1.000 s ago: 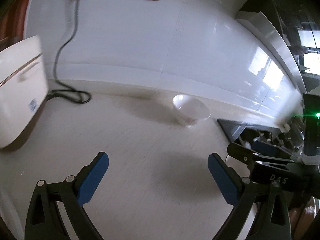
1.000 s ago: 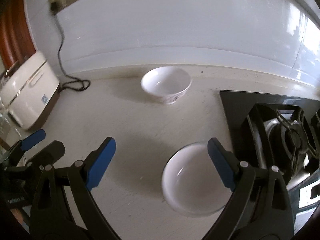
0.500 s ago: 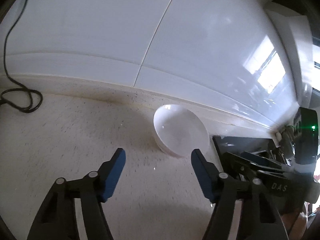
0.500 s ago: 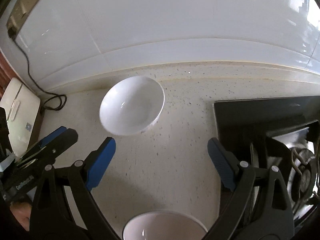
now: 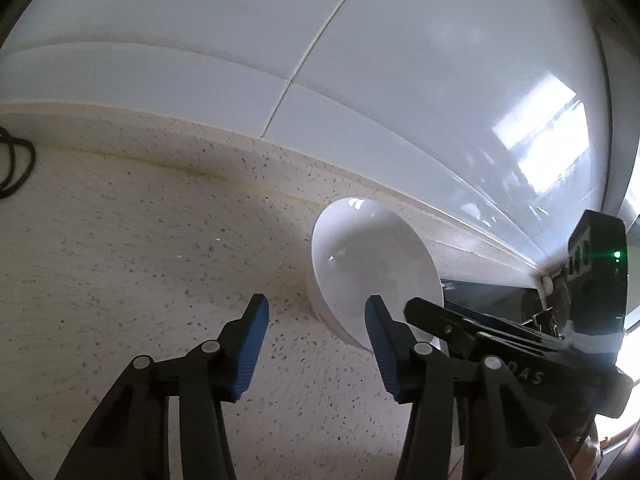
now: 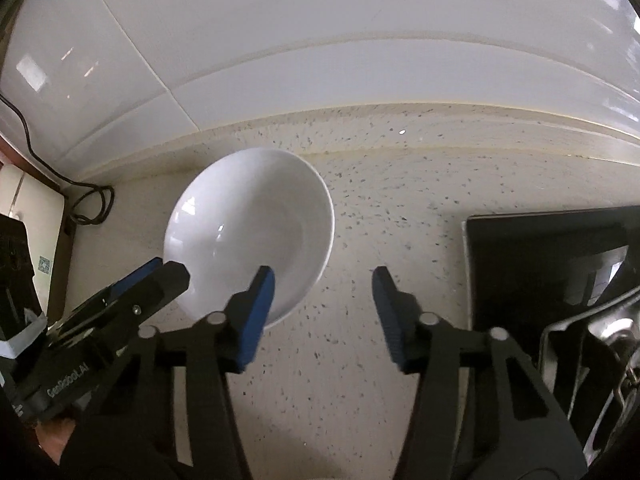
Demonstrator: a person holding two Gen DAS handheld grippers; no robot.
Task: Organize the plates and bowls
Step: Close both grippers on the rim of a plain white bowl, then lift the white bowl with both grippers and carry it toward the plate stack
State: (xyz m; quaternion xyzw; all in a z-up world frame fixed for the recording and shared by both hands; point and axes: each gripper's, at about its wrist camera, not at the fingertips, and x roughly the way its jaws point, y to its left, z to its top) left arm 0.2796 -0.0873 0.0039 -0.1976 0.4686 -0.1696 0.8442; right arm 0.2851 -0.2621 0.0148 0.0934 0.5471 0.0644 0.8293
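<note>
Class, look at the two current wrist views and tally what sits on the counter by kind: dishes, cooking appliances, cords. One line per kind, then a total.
Bowls: 1, the white bowl on the speckled counter.
Stoves: 1, the black stove at the right.
White appliances: 1, the appliance at the left edge.
Cords: 1, the black cord.
Total: 4

Black hand-held gripper [image 5: 314, 330] frames, blue finger pads [image 5: 250, 346], silver screws.
</note>
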